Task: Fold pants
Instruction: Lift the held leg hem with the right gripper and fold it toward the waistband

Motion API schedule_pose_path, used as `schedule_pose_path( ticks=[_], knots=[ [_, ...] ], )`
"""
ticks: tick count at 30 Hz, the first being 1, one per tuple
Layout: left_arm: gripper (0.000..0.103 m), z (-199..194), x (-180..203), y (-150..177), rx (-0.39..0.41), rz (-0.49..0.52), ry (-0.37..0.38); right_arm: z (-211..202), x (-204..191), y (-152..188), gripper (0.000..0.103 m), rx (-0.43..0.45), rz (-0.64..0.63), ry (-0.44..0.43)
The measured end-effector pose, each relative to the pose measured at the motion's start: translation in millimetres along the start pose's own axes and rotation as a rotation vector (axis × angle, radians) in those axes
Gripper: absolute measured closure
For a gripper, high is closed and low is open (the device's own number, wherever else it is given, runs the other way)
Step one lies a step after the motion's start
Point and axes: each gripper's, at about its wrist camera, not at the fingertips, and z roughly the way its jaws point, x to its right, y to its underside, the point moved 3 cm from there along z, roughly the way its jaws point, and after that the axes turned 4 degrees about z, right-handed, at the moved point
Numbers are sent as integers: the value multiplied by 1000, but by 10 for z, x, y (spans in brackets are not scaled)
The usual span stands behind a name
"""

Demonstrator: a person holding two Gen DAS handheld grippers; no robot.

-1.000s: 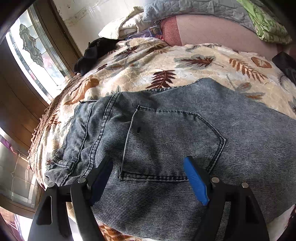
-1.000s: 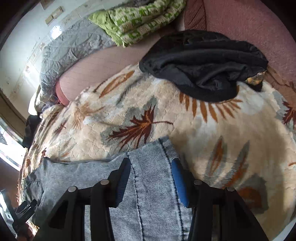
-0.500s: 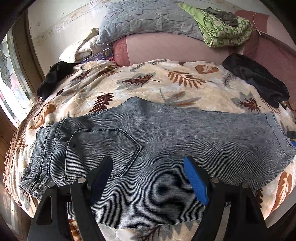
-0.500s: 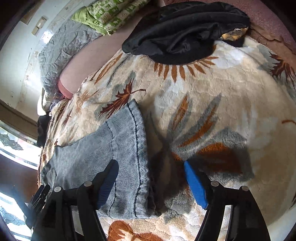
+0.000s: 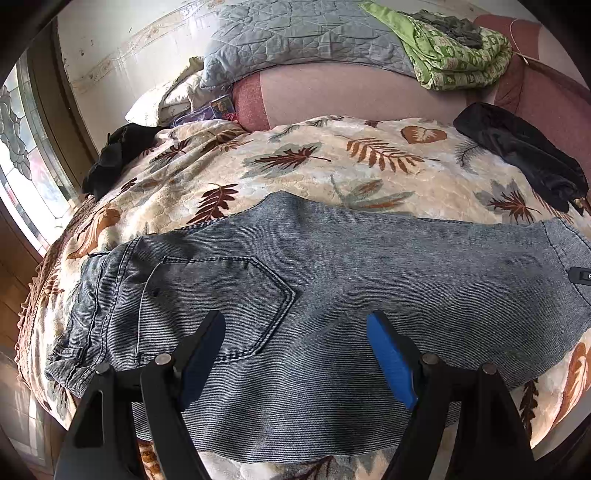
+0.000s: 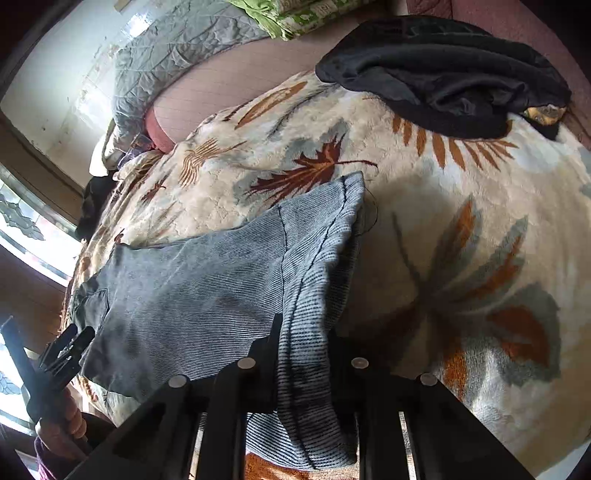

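Observation:
Grey-blue denim pants (image 5: 332, 280) lie lengthwise across the bed, folded leg on leg, waistband at the left and hem at the right. My left gripper (image 5: 295, 354) is open and empty above the near edge, by the back pocket (image 5: 229, 295). My right gripper (image 6: 304, 332) is shut on the hem end of the pants (image 6: 314, 288), which bunches up between its fingers. A small part of the right gripper (image 5: 581, 275) shows at the hem in the left wrist view. The left gripper (image 6: 62, 354) shows far left in the right wrist view.
The bed has a cream leaf-print blanket (image 5: 332, 166). A black garment (image 6: 443, 74) lies at the far right, another dark garment (image 5: 114, 155) at the far left. Pillows, a grey quilt (image 5: 295, 33) and a green folded cloth (image 5: 454, 48) line the headboard. A window (image 5: 22, 166) is at left.
My right gripper has moved onto the hem and shut on it, lifting the fabric. My left gripper has pulled back from the pocket, so the whole pants show.

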Motion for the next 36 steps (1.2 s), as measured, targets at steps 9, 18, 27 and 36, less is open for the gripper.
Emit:
schedule_pose_path(
  ticks=[9, 18, 27, 36],
  knots=[
    [24, -27, -363, 7, 4, -78, -65, -245, -758, -79, 85, 92, -45, -219],
    [24, -22, -825, 99, -4, -163, -124, 287, -1925, 73, 85, -22, -137, -405],
    [24, -5, -1111, 196, -22, -239, -133, 929, -2436, 401, 38, -237, -80, -561],
    [23, -163, -589, 8, 65, -148, -57, 458, -1706, 111, 48, -1, 9, -427]
  ],
)
